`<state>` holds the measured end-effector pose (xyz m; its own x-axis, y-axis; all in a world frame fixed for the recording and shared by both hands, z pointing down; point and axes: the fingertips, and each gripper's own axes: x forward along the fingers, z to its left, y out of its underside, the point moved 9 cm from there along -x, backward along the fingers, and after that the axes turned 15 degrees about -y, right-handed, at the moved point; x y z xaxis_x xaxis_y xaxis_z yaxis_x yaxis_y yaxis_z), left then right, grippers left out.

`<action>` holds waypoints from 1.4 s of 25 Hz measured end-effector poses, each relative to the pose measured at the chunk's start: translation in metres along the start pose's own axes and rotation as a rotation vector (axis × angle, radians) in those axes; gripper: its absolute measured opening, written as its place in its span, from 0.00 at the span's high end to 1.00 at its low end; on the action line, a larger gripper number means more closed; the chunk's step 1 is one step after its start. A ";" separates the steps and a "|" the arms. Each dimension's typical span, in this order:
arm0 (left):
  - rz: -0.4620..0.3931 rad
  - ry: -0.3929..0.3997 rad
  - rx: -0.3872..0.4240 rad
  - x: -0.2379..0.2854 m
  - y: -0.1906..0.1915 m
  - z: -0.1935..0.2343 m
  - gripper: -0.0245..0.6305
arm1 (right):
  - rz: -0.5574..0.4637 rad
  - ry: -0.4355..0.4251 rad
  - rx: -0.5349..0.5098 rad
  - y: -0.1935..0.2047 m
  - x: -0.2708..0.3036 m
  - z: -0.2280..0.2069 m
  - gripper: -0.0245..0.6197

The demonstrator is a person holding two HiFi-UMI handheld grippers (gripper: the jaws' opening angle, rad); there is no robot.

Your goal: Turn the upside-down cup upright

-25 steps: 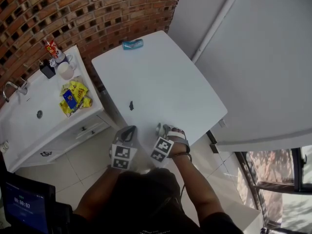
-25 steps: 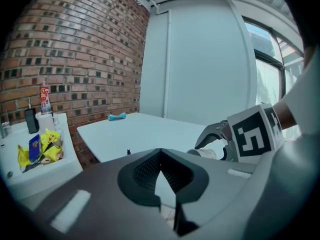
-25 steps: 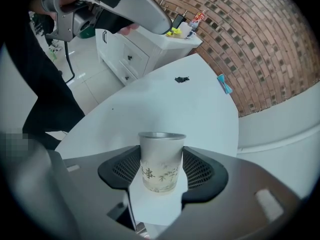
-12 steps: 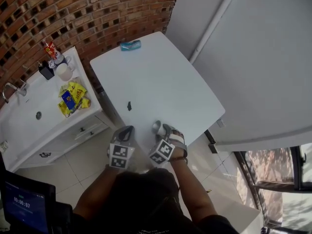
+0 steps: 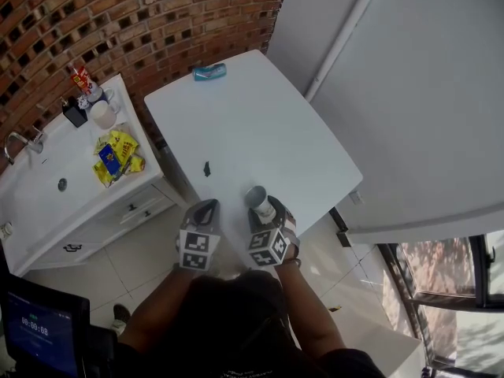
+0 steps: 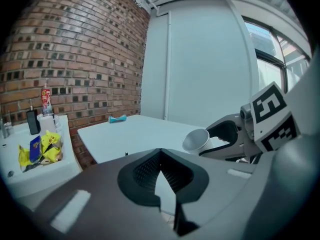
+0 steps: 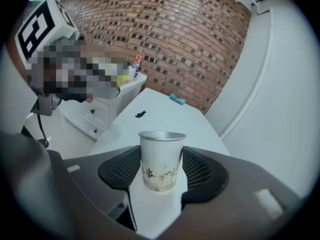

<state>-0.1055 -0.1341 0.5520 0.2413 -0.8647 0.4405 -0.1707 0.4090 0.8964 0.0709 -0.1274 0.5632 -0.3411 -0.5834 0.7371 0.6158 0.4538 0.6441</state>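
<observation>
A pale cup (image 7: 160, 159) with a metal rim and a dark leaf print sits between the pads of my right gripper (image 7: 160, 168), mouth up, held by its sides. In the head view the cup (image 5: 258, 198) shows its open mouth above the near edge of the white table (image 5: 260, 132), with the right gripper (image 5: 264, 209) behind it. In the left gripper view the cup (image 6: 196, 140) tilts with its mouth toward the camera. My left gripper (image 5: 206, 209) hangs just left of it, beyond the table's edge, jaws together and empty.
A small black object (image 5: 206, 168) lies on the table ahead of the grippers, and a blue item (image 5: 209, 72) lies at its far edge. At the left stands a white counter (image 5: 47, 203) with a sink, yellow packets (image 5: 116, 154) and a mug (image 5: 102, 114). A brick wall runs behind.
The right gripper has rolled and risen with the cup in it, so the cup's mouth, which faced sideways, now faces up. The left gripper has stayed put.
</observation>
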 end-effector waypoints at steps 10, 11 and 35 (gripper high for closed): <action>0.005 0.002 -0.031 0.001 0.000 -0.004 0.96 | -0.217 0.013 0.331 0.025 -0.017 -0.005 0.53; 0.008 0.006 -0.062 0.002 0.001 -0.004 0.96 | -0.246 -0.002 0.394 0.029 -0.017 -0.006 0.53; 0.037 0.018 -0.122 -0.008 0.010 -0.005 0.96 | -0.276 0.014 0.533 0.045 0.004 0.002 0.53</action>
<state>-0.1044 -0.1216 0.5572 0.2542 -0.8436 0.4730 -0.0625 0.4737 0.8785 0.0958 -0.1077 0.5957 -0.4265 -0.7350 0.5272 0.0629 0.5574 0.8279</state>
